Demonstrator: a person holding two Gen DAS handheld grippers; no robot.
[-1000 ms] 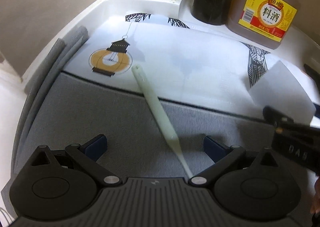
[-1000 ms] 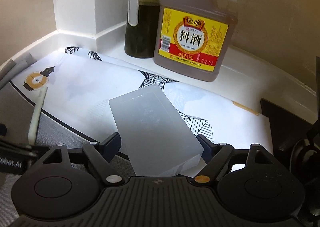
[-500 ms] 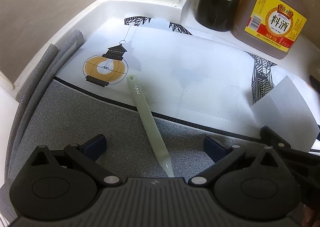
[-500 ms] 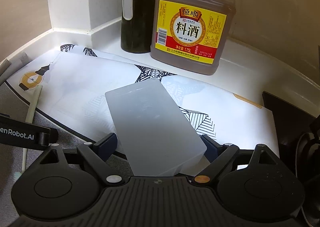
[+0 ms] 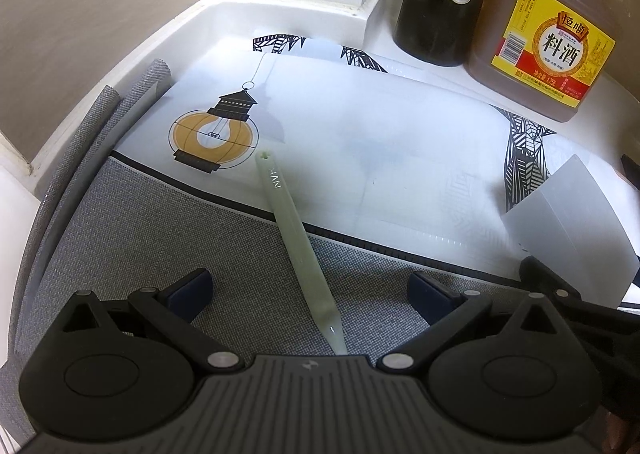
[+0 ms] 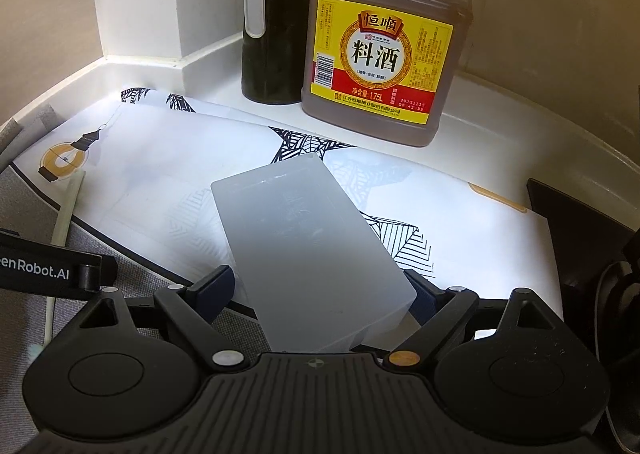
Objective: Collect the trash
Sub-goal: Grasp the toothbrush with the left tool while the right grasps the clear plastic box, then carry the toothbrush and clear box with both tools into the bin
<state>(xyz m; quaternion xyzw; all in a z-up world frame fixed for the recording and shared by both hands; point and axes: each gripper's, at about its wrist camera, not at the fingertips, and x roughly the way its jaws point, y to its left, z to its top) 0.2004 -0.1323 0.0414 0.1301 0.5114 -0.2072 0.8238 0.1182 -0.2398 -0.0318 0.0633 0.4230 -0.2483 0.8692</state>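
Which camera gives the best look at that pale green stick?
The left wrist view: the pale green stick lies nearly whole at centre, its lettering visible. The right wrist view shows it only as a thin strip at the left edge, partly behind the left gripper.

Home kitchen counter: cooking wine jug [image 6: 384, 54], oil bottle [image 6: 276, 38].

Stick [image 5: 294, 238] across mat [image 5: 160, 238] edge onto sheet [image 5: 360, 126], box [image 6: 308, 254] right of it — jug [image 6: 384, 50] and bottle [image 6: 276, 38] behind.

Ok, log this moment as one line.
left gripper: open, straddling pale green stick | right gripper: open around translucent plastic box | both on mat
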